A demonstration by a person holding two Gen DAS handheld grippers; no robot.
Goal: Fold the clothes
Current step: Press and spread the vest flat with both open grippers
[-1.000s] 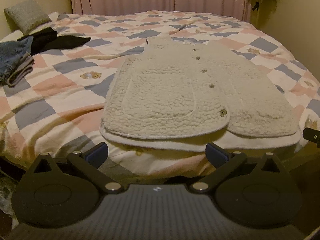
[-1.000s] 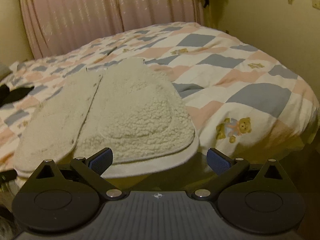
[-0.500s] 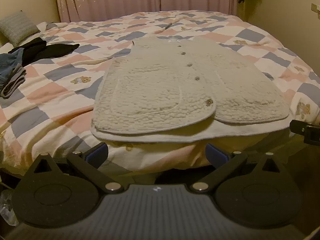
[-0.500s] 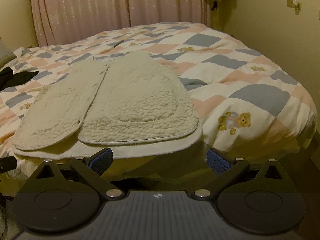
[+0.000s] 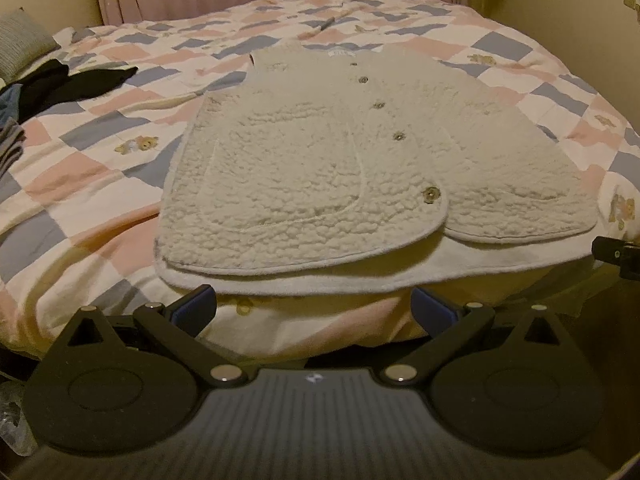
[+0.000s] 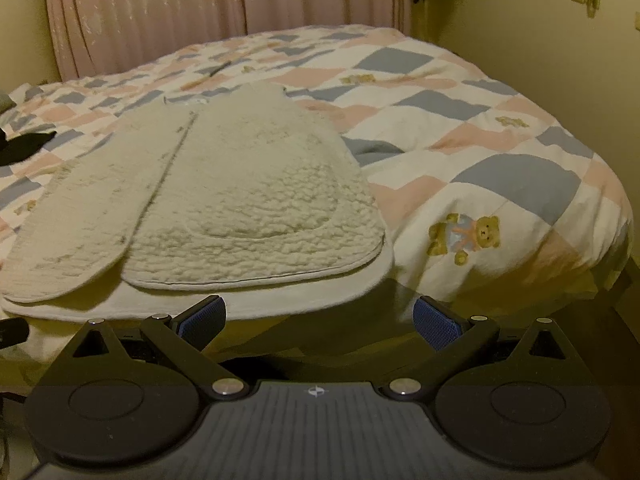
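Observation:
A cream fleece vest [image 5: 320, 168] with brown buttons lies flat, front up, on the bed, its hem at the near edge of the mattress. It also shows in the right wrist view [image 6: 224, 204]. My left gripper [image 5: 314, 312] is open and empty, just short of the vest's hem, near its left half. My right gripper [image 6: 318, 322] is open and empty, just short of the hem at the vest's right corner. The right gripper's body [image 5: 618, 254] shows at the right edge of the left wrist view.
The bed has a checked pink, blue and white quilt [image 6: 500, 168] with teddy bear prints. Dark clothes [image 5: 68, 84] and a folded pile lie at the bed's far left, by a grey pillow [image 5: 20, 44]. Pink curtains [image 6: 200, 12] hang behind; a wall stands close on the right.
Both grippers have moved in closer to the vest's hem, and the vest looms larger. The jaws stayed open. The vest has not moved.

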